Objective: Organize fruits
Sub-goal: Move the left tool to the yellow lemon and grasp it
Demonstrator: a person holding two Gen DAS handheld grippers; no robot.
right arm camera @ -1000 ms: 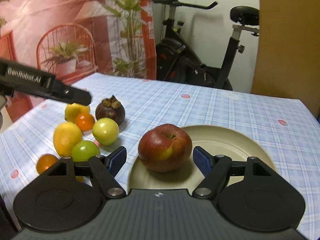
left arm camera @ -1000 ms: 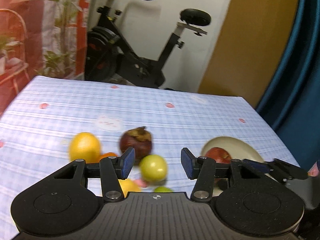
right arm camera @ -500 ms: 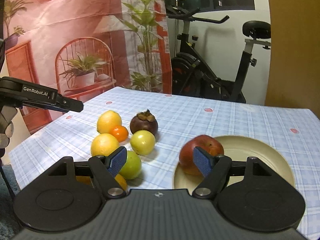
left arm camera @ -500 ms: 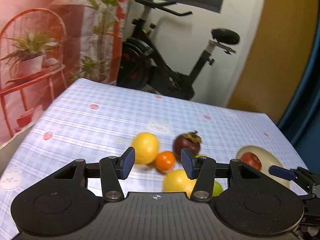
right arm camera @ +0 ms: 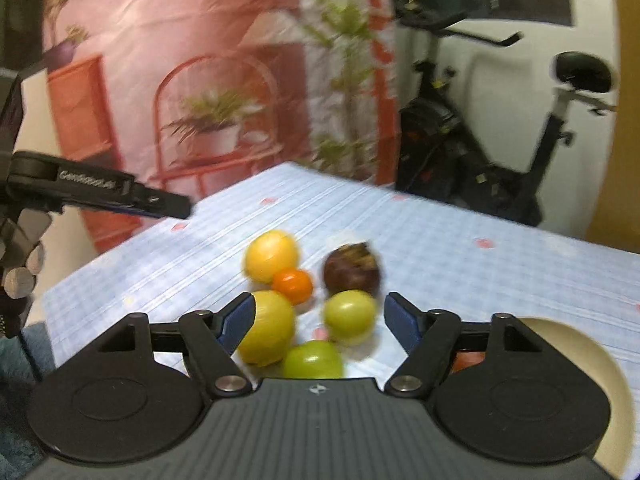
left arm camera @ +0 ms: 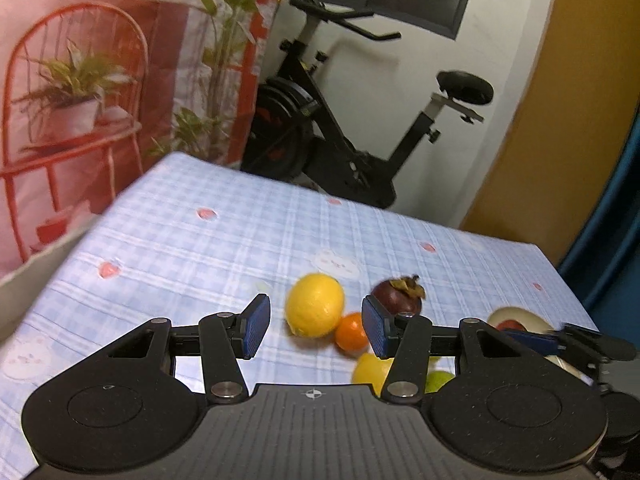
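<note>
Behind right gripper (right arm camera: 316, 316), red apple (right arm camera: 468, 361) (mostly hidden), plate (right arm camera: 576, 344) half-covered

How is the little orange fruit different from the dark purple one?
The small orange fruit is bright, smooth and smaller; the dark purple fruit is bigger and wears a brown leafy cap. The orange one touches a yellow fruit; the purple one does not. Both are round and sit on the tablecloth.
</note>
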